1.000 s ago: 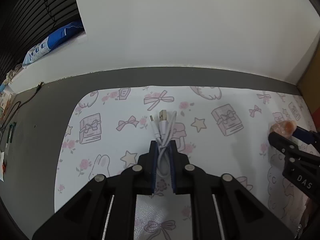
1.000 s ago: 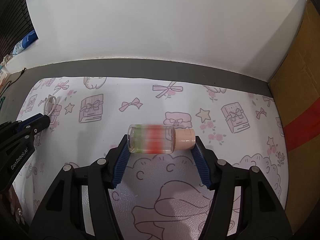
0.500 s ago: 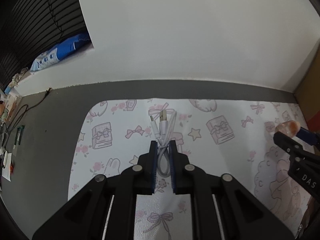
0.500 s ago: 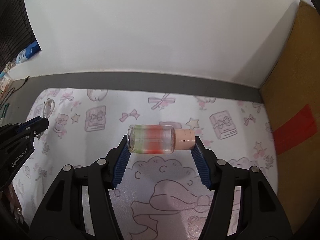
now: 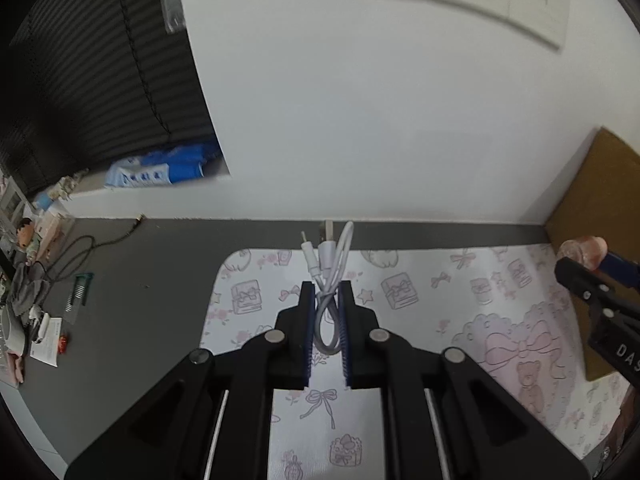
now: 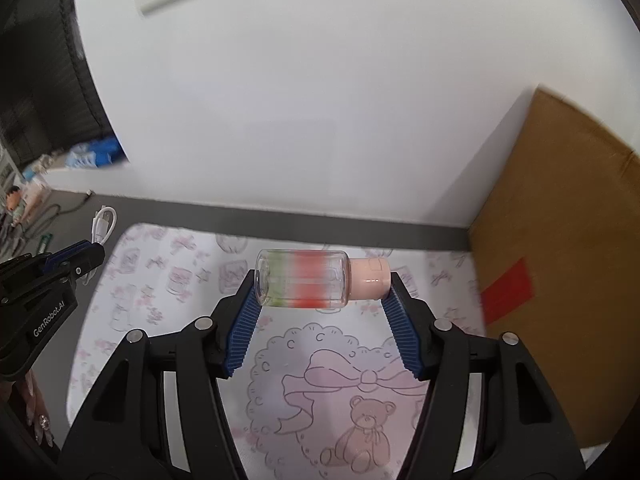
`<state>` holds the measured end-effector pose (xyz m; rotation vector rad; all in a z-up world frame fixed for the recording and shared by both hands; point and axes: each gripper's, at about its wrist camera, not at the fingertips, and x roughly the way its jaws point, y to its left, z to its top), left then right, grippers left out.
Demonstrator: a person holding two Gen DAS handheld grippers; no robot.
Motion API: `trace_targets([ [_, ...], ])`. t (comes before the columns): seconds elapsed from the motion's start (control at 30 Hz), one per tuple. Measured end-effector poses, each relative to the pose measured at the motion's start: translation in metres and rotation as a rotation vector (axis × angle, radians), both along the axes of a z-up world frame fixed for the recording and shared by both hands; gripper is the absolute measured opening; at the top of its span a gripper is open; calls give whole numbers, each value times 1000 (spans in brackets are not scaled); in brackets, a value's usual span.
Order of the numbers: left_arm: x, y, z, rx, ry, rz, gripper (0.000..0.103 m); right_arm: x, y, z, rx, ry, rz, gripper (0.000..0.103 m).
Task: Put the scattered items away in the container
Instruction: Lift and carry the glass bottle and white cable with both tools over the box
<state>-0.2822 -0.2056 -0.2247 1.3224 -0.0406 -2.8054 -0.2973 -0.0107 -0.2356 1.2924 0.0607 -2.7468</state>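
A: What sits farthest to the left gripper's (image 5: 325, 300) left?

B: A clutter of small things and dark cords (image 5: 60, 256) on the grey desk (image 5: 152, 280), well off to that side, with a blue packet (image 5: 160, 170) up on the ledge beyond.

A: And the gripper itself?

B: Its jaws are pressed together on a coiled white cable (image 5: 330, 276). The loop is pinched between the blue pads and the plug ends stick out past the fingertips, above the patterned pink mat (image 5: 440, 320).

A: Moving rightwards?

B: The right gripper (image 6: 322, 292) is clamped on a small clear bottle (image 6: 304, 278) with green and red inside. It lies crosswise between the pads, the base against the left pad and the peach cap (image 6: 370, 278) against the right one, held above the mat's bow and bear print.

A: Anything further right?

B: A brown cardboard box (image 6: 560, 260) with a red strip of tape stands just beside that gripper's right finger, against the white wall (image 6: 320, 120). I cannot tell whether it is the container.
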Motion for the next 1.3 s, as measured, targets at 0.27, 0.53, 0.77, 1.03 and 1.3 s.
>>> trace_targets([
  [0.27, 44, 2, 81, -7, 115, 13, 11, 45, 1, 77, -5, 110, 11, 62],
  [0.53, 93, 10, 144, -12, 225, -2, 11, 92, -1, 144, -5, 210, 13, 62],
  [0.77, 132, 20, 185, 3, 306, -30, 11, 140, 0, 195, 8, 286, -4, 62],
  [1.03, 157, 37, 208, 18, 354, -60, 11, 182, 19, 224, 30, 355, -37, 62],
  [1.3, 167, 77, 220, -9, 372, -29, 11, 199, 52, 233, 16, 391, -12, 63],
])
